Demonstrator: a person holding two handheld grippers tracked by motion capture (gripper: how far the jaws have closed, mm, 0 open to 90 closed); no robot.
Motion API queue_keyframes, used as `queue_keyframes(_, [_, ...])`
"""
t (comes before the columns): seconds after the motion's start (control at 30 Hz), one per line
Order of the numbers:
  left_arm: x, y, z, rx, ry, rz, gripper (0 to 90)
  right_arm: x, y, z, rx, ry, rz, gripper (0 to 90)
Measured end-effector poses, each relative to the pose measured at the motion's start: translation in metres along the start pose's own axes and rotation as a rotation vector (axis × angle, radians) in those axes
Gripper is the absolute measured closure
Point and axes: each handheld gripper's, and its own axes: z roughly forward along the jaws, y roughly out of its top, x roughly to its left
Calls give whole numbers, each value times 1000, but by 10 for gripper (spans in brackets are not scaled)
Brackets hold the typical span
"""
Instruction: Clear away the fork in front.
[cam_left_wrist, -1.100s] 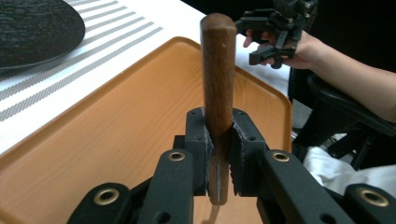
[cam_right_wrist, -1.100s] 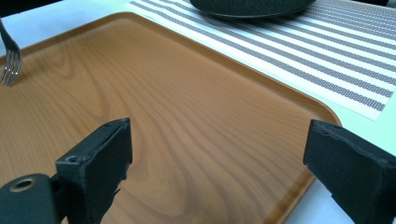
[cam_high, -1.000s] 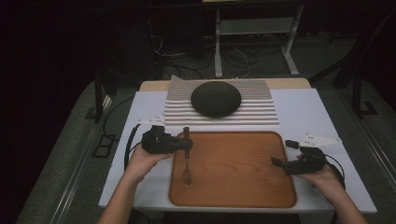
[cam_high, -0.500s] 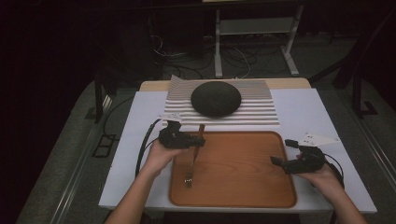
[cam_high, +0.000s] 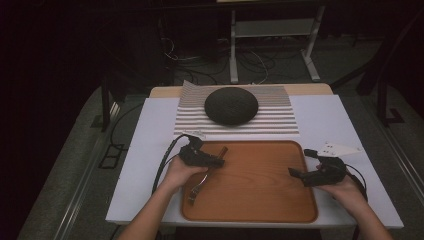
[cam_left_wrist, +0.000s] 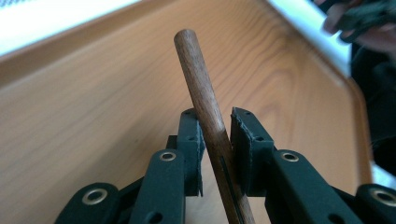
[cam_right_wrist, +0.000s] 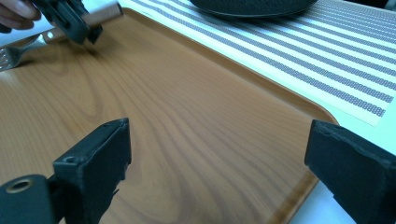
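The left hand-held gripper (cam_high: 216, 161) has its jaws just eased a little apart around the wooden handle of a fork (cam_high: 201, 180) lying at the left end of the wooden tray (cam_high: 260, 200), while the right hand-held gripper (cam_high: 296, 174) hovers wide open and empty over the tray's right end.

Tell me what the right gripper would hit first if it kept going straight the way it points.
Probably nothing for a stretch: the right gripper, fingers apart, points left over the bare wooden tray. Farther along are the fork and the left gripper holding it, though depth is unclear.
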Motion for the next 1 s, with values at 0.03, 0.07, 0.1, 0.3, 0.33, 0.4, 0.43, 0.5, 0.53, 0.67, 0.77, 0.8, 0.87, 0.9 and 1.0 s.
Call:
queue_keyframes(0.03, [0, 0, 1, 3, 4, -1, 735, 0, 0, 0, -2, -1, 0, 71])
queue_keyframes(0.07, [1, -2, 3, 10, 10, -4, 736, 0, 0, 0, -2, -1, 0, 71])
queue_keyframes(0.1, [2, -2, 4, 20, 13, 1, 738, -1, 0, 0, -3, -1, 0, 71])
queue_keyframes(0.3, [0, -2, 5, 25, 41, 33, 711, 0, 0, 0, -3, 0, 1, 71])
queue_keyframes(0.33, [0, -2, 5, 24, 44, 38, 700, 0, 0, 0, -3, 0, 1, 71])
queue_keyframes(0.4, [0, -2, 5, 24, 46, 39, 673, 0, 0, 0, -1, 1, 1, 71])
queue_keyframes(0.43, [-1, -2, 4, 23, 50, 41, 669, 0, 0, 0, 0, 1, 1, 71])
queue_keyframes(0.5, [-1, -2, 3, 19, 57, 45, 654, 0, 0, 0, -1, 1, 0, 71])
queue_keyframes(0.53, [-2, -1, 2, 12, 58, 47, 653, 0, 0, 0, -2, 0, 0, 71])
queue_keyframes(0.67, [-8, 2, -5, -25, 61, 74, 713, 0, 0, 0, -1, -2, -2, 71])
queue_keyframes(0.77, [-16, 4, -7, -41, 48, 100, 818, -1, 0, -1, -1, -2, -4, 71])
queue_keyframes(0.8, [-19, 5, -7, -41, 49, 111, 841, -1, 0, -1, -2, -2, -4, 71])
queue_keyframes(0.87, [-26, 6, -6, -39, 47, 131, 896, -1, 0, -1, -4, -1, -3, 71])
queue_keyframes(0.9, [-29, 7, -5, -34, 49, 140, 897, -1, 0, -1, -5, -1, -4, 71])
queue_keyframes(1.0, [-39, 8, 2, -10, 56, 176, 897, -2, 0, -1, -5, 2, -4, 71])
